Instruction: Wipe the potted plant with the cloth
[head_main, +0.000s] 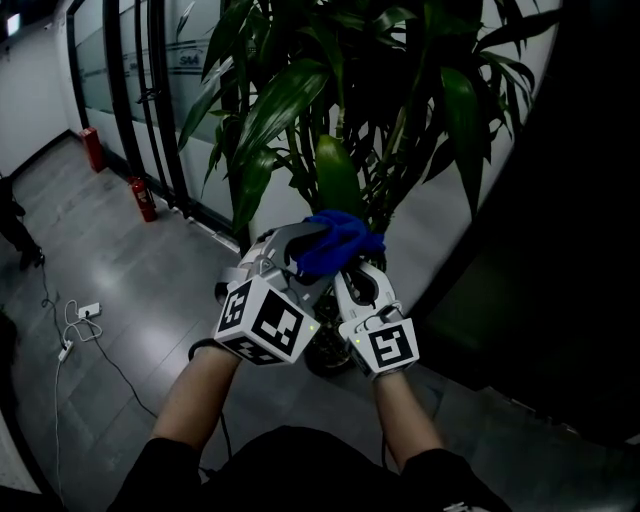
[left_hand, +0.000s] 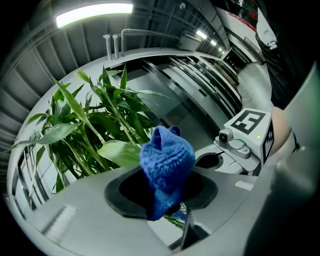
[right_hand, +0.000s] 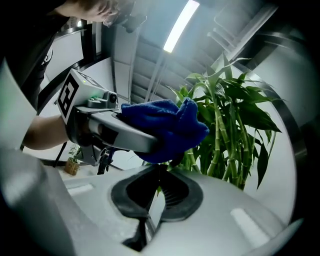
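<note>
Left gripper (head_main: 305, 245) jaws clamp the cloth (head_main: 338, 240), right gripper (head_main: 355, 270) jaws apparently pinch a leaf (head_main: 336, 178) of the potted plant (head_main: 400, 120); wiping is judged under way, and the next stroke needs light pressure.

The cloth (head_main: 338, 240) is coloured deep blue, and the potted plant (head_main: 300, 100) is seen in green. Black-and-white square patterns are printed on both marker cubes (head_main: 265, 322).

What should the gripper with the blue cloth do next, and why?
Probably slide the left hand-held gripper slowly along the broad leaf, rubbing as it goes. The blue cloth is already pinched tight in its jaws and bunched up right at that leaf's lower end, and most of the leaf stretches away beyond it.
</note>
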